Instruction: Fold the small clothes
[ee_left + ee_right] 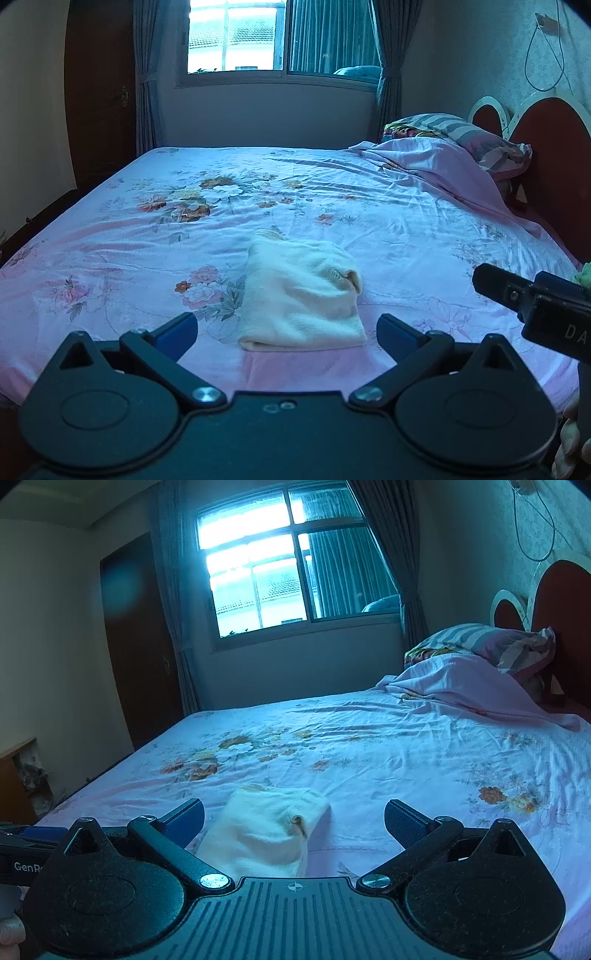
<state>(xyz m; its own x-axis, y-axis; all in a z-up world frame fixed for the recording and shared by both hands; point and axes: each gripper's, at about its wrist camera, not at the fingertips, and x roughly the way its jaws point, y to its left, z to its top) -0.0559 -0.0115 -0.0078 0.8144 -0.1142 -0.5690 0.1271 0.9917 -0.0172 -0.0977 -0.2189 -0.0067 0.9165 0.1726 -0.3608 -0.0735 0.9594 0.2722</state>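
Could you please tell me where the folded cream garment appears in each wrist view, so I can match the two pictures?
Left wrist view: the folded cream garment lies at lower centre on the floral bedsheet, ahead of the fingers.
Right wrist view: the garment sits at lower centre-left, partly hidden behind the gripper body.
Shared landmark: the window beyond the bed.

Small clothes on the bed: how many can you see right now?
1. A folded cream garment lies on the floral bedsheet, just ahead of both open tools. Others may be hidden under the rumpled bedding near the pillow.
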